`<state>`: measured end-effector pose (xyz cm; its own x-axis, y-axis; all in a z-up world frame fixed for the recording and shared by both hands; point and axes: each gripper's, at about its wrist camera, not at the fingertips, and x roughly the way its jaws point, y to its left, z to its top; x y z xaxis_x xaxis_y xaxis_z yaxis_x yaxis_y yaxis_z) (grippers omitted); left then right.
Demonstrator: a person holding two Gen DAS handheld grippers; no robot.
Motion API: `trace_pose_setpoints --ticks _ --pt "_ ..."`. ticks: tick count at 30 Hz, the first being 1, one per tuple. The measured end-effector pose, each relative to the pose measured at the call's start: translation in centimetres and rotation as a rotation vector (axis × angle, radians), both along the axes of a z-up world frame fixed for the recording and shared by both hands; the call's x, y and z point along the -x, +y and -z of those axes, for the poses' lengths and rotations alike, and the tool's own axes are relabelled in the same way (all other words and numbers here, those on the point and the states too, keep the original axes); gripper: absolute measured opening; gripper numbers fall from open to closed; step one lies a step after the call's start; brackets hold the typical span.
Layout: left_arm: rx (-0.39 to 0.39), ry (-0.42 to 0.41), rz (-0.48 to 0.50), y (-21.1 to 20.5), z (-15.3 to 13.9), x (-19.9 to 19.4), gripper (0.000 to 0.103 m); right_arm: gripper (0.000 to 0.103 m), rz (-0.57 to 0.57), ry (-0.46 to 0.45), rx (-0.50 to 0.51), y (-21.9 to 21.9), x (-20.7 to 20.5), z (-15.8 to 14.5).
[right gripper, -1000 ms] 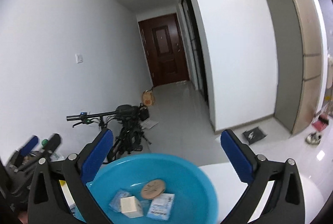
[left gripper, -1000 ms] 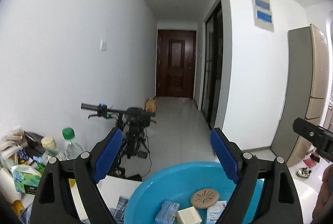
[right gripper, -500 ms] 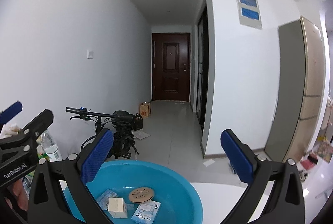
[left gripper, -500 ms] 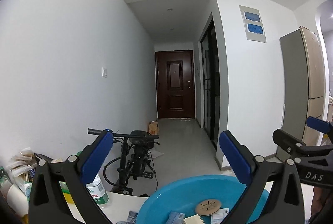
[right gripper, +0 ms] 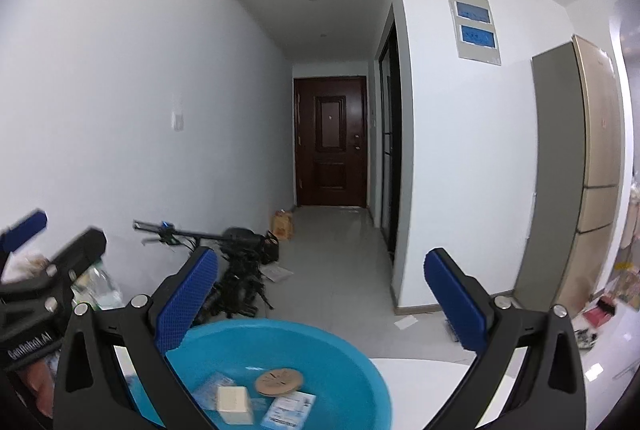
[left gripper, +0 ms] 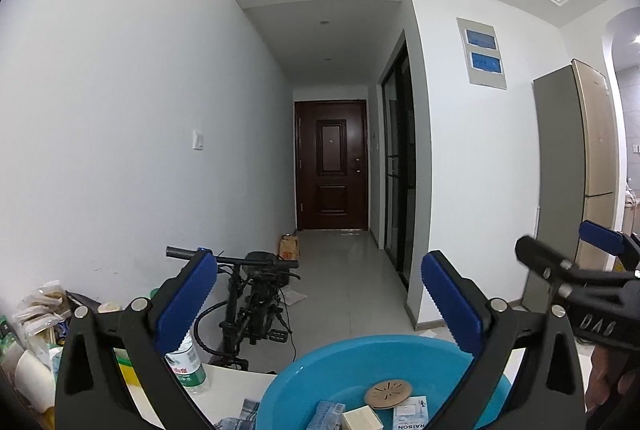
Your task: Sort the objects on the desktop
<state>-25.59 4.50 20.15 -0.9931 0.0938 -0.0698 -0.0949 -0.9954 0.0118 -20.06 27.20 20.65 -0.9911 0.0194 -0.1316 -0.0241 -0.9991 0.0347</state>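
At the bottom of the left wrist picture, the left gripper [left gripper: 318,304] is holding its two blue pads wide apart, and they have just been opening, with nothing sitting between them. At the bottom of the right wrist picture, the right gripper [right gripper: 320,304] is also keeping its blue pads far apart with nothing between them.

Just past the pads, low in the middle of both pictures, a big round blue plastic bowl [left gripper: 320,362] is sitting on a white table [right gripper: 424,374]. Inside the bowl a round flat wooden disc [right gripper: 279,381], a small cream box [right gripper: 233,399], a white paper packet with blue print [right gripper: 290,405] and a pale blue packet [left gripper: 330,413] are lying close together.

At the lower left of the left wrist picture, a clear plastic water bottle [left gripper: 187,364] is standing on the table, partly hidden by the pad.

Farther back, a black folding bike [left gripper: 256,296] is leaning by the white wall. At the far end of the hall, a dark brown door [left gripper: 331,164] is closed.
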Motion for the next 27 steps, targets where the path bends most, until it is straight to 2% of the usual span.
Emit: trace_pose_setpoints --ticks 4,10,16,20,24,27 --pt "0.01 -0.052 0.032 -0.3 0.0 -1.0 0.103 0.103 0.024 0.035 0.039 0.2 -1.7 -0.7" --pt "-0.046 -0.078 0.054 -2.0 -1.0 -5.2 0.103 0.103 -0.043 -0.014 0.048 -0.1 -5.1 -1.5" --pt "-0.087 -0.045 0.048 -3.8 -2.7 -11.5 0.103 0.103 -0.109 -0.038 0.069 -0.7 -9.9 -2.3" --pt "-0.106 -0.018 0.057 -4.9 -4.0 -16.1 0.103 0.103 -0.128 -0.002 0.025 -1.6 -14.2 -3.4" --pt "-0.169 0.043 0.058 -6.3 -5.7 -21.3 0.103 0.103 -0.144 0.036 -0.006 -2.3 -18.2 -5.2" --pt "-0.159 0.08 0.081 -6.9 -7.2 -24.8 0.103 0.103 -0.151 0.078 -0.023 -2.7 -21.3 -6.5"
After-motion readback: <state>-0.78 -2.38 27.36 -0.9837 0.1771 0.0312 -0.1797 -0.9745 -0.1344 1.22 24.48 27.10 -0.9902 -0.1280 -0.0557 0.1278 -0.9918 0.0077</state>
